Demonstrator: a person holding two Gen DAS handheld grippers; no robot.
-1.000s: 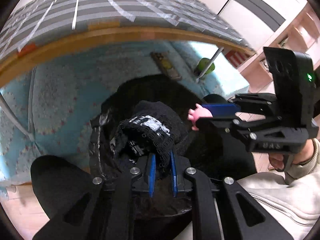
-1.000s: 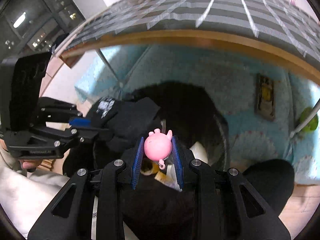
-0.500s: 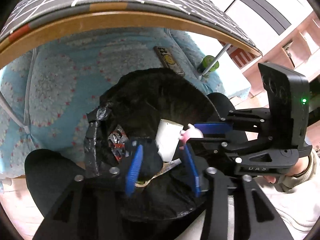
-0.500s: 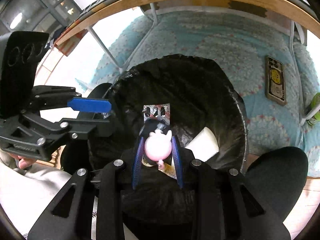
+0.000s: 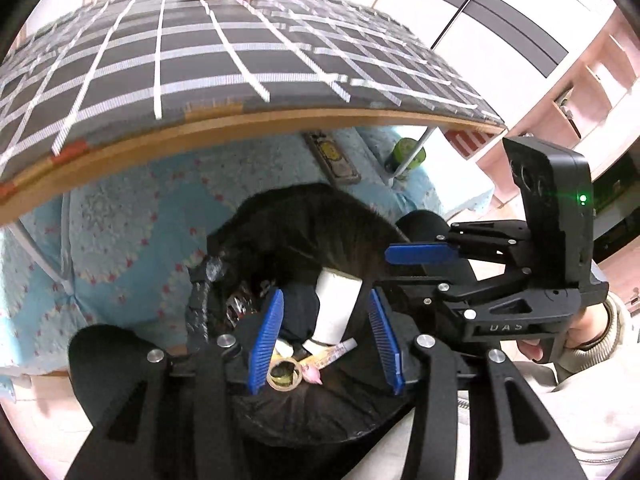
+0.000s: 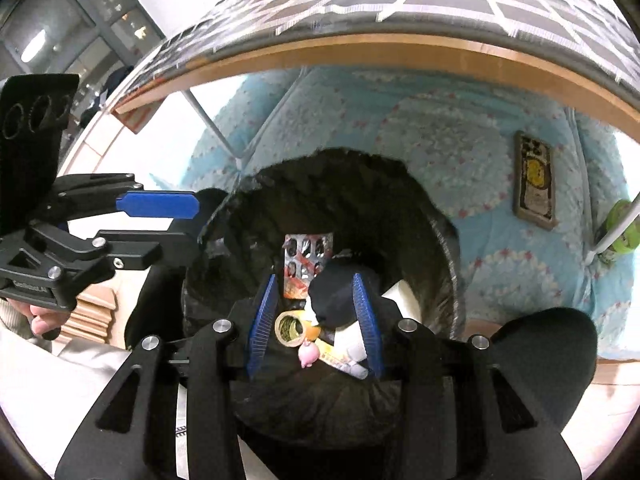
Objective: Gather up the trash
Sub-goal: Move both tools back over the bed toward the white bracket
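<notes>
A bin lined with a black bag (image 5: 200, 280) (image 6: 440, 220) stands below both grippers. In it lie a black sock (image 5: 298, 312) (image 6: 336, 300), a white cup (image 5: 336, 306) (image 6: 404, 300), a tape roll (image 5: 285, 374) (image 6: 290, 328), a blister pack (image 6: 306, 264) and a pink pig toy (image 6: 308, 354). My left gripper (image 5: 326, 340) (image 6: 160, 220) hangs open over the bin with nothing held. The jaws of my right gripper (image 6: 314, 324) (image 5: 416, 268) are opening. The pink toy lies loose below them, and no pad touches anything.
A table with a grey checked cloth (image 5: 200, 60) (image 6: 480, 4) overhangs the bin's far side. On the blue quilted mat (image 5: 120, 232) lie a phone (image 5: 332, 158) (image 6: 534, 180) and a green bottle (image 5: 406, 156) by a table leg. Dark knees (image 5: 108, 356) (image 6: 560, 344) flank the bin.
The left gripper let go of the black sock, which now lies in the bin. The right gripper opened and the pink toy dropped in. Both views dipped toward the bin, then pulled back.
</notes>
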